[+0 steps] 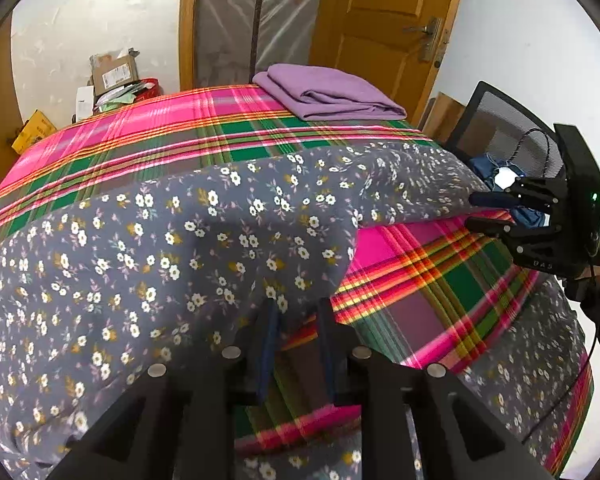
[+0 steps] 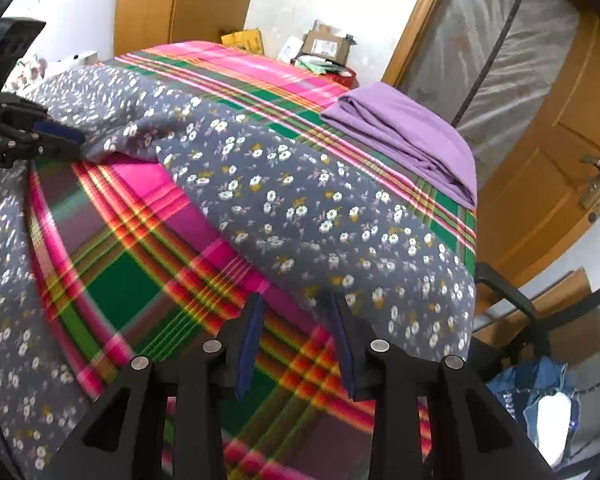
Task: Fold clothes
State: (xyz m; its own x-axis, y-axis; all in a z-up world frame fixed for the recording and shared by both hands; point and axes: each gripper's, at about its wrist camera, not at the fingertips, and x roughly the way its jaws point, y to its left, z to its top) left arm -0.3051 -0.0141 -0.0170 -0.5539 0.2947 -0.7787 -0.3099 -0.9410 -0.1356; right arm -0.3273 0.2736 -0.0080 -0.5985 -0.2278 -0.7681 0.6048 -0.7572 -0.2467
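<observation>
Floral garment (image 1: 204,240) lies just past both gaping tongs, left tongs (image 1: 296,312) and right tongs (image 2: 296,304), seemingly ungripped on the plaid bed (image 2: 132,280).

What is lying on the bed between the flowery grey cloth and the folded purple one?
Only bare plaid bedsheet: a pink-and-green striped band separates the floral garment from the folded purple cloth, clearest in the left wrist view.
</observation>
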